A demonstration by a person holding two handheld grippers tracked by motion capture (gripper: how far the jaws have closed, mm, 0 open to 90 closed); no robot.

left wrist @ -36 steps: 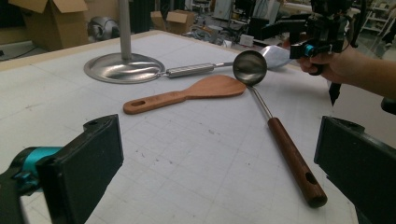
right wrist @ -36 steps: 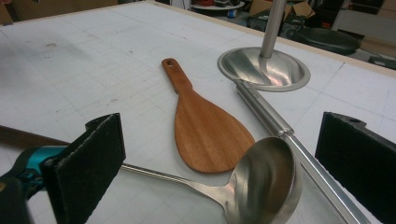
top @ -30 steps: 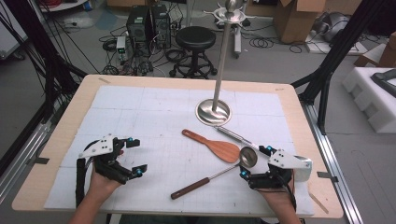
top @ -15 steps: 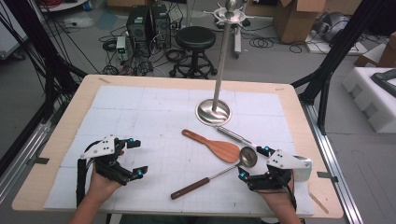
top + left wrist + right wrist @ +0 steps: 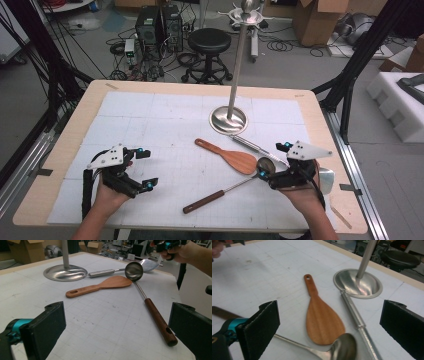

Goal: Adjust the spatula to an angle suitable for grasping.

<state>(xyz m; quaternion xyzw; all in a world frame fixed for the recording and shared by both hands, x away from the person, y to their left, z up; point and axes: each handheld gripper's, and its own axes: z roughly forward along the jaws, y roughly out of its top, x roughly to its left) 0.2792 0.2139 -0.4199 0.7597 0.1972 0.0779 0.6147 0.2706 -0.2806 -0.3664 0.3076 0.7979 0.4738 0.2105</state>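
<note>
Right tool [image 5: 272,161]: my jaws wide, edged nearer ladle bowl [image 5: 263,165].
Left tool [image 5: 146,169]: wide, unmoved.
Meaning: ladle grasp imminent.

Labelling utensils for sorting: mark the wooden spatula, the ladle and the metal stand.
wooden spatula [image 5: 240,161]: high view, on its blade.
ladle [image 5: 263,165]: high view, on its bowl.
metal stand [image 5: 228,120]: high view, on its round base.
</note>
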